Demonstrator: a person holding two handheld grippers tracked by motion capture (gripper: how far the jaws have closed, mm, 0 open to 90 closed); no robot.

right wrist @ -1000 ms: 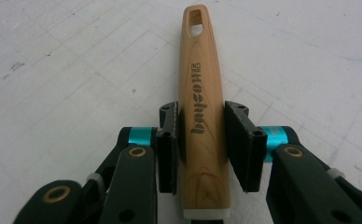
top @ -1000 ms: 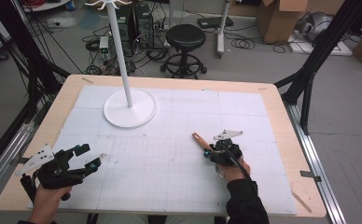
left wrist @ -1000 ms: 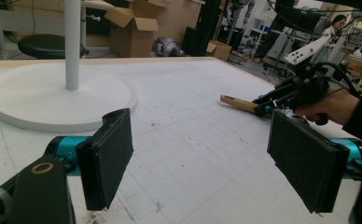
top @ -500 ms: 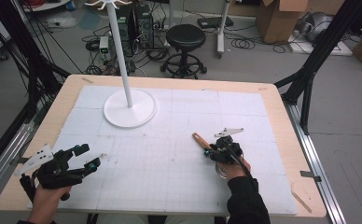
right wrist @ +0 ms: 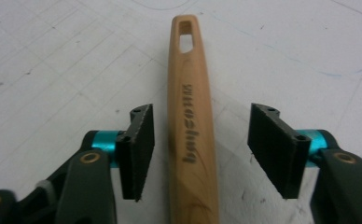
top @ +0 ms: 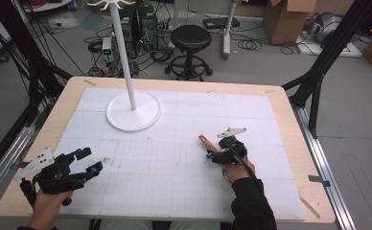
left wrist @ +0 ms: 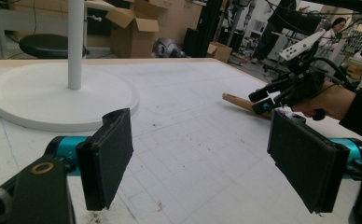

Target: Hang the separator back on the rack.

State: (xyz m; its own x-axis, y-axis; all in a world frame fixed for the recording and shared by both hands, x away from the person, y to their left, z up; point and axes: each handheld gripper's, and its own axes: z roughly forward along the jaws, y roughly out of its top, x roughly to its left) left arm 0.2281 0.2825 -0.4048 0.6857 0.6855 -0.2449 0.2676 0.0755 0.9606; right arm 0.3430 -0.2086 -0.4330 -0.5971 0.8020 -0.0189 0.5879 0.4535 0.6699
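Note:
A wooden handle (top: 204,141) with a slot at its far end lies flat on the white gridded mat (top: 174,172), right of the middle. My right gripper (top: 213,155) straddles it. In the right gripper view the handle (right wrist: 191,140) runs up between the two pads with a gap on each side; the jaws have just been opening and do not press on it. My left gripper (top: 89,160) hovers near the front left corner, open and empty, its pads (left wrist: 107,154) wide apart. The left gripper view shows the right gripper (left wrist: 263,100) at the handle (left wrist: 237,101).
A white coat stand with a round base (top: 133,112) rises at the back left of the mat, seen close in the left gripper view (left wrist: 39,98). The wooden table edge (top: 294,120) frames the mat. A black stool (top: 190,38) and cardboard boxes sit beyond the table.
The right gripper's jaws stand wider apart than before, letting go of the wooden handle, which stays lying on the mat. Both hands have kept their places.

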